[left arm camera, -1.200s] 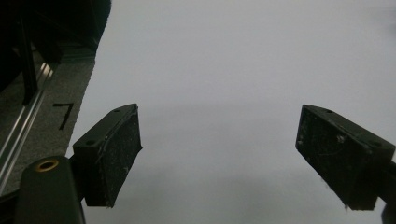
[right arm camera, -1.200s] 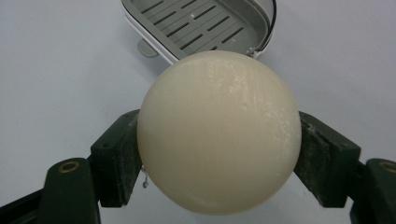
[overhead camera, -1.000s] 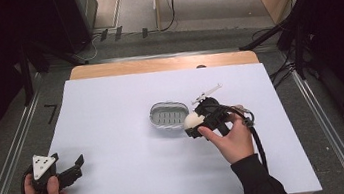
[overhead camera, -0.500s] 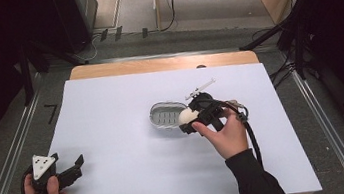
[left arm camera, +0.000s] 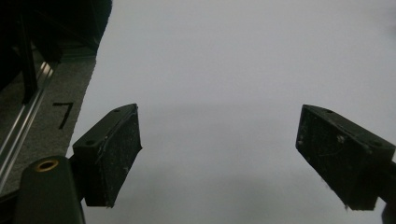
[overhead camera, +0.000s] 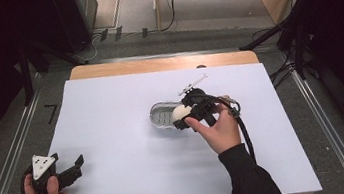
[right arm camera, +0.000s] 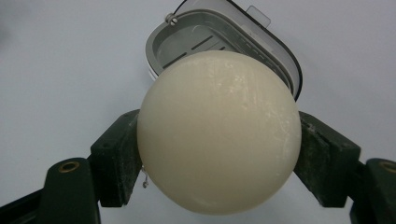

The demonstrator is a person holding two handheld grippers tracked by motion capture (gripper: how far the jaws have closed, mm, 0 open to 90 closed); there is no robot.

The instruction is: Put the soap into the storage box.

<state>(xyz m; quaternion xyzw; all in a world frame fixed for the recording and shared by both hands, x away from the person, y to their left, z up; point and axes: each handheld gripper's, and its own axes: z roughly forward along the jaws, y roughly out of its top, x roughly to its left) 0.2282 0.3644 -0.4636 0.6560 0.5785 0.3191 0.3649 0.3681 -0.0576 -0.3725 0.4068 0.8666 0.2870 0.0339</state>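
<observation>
Jaws of the right gripper [right arm camera: 218, 154] are clamped on either flank of a cream ball [right arm camera: 218, 133], which fills the space between them in the right gripper view. Just beyond the ball, farther along the jaws' line, lies the grey oval dish [right arm camera: 187, 39] (slotted floor, dark rim), its long axis slanting across that view. In the high view the ball [overhead camera: 180, 112] hangs at the dish's [overhead camera: 159, 118] right end, so the coming move looks like a short carry forward and down. Whether ball and dish touch I cannot tell; the ball hides most of the basin. The left gripper [overhead camera: 64, 174] rests well apart at the table's [overhead camera: 110, 100] near left corner, jaws wide and empty.
</observation>
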